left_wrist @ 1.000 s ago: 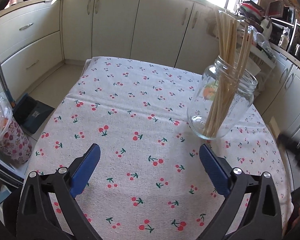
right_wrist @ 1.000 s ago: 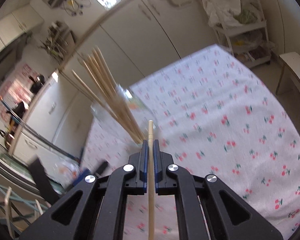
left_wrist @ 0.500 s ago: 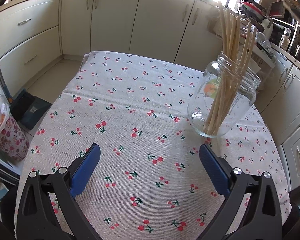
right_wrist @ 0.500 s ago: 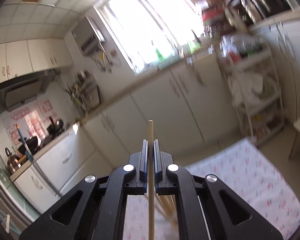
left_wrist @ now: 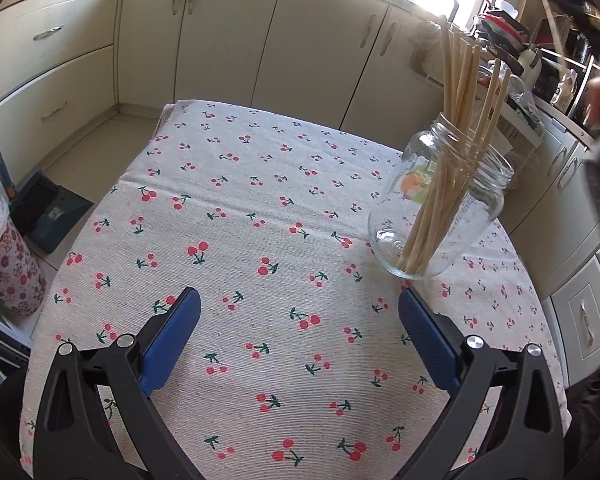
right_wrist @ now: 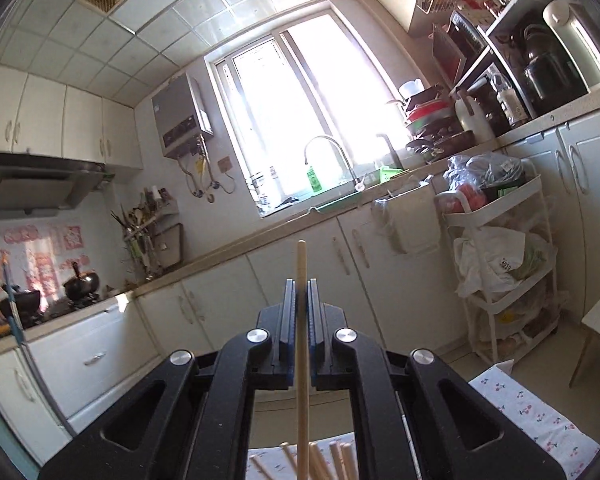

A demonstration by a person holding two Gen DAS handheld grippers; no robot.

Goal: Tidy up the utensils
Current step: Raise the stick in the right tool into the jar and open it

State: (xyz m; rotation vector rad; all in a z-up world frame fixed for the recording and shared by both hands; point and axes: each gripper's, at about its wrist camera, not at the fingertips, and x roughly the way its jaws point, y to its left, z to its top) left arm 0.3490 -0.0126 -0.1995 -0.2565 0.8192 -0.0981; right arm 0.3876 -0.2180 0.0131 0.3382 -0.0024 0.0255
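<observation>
Right claw [right_wrist: 300, 296], pale wooden chopstick [right_wrist: 302, 360]

Table cloth [left_wrist: 300, 240] off-white, red cherry print with green stems. Left tongs [left_wrist: 298, 312] black with blue pads [left_wrist: 172, 336]. Jar [left_wrist: 440, 208] clear glass, orange-green label. Chopsticks [left_wrist: 456, 120] pale tan. Cabinets [left_wrist: 320, 40] cream.

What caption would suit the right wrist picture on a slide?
Right gripper shut on one wooden chopstick, held above other chopsticks' tips, facing kitchen cabinets and a bright window.
</observation>
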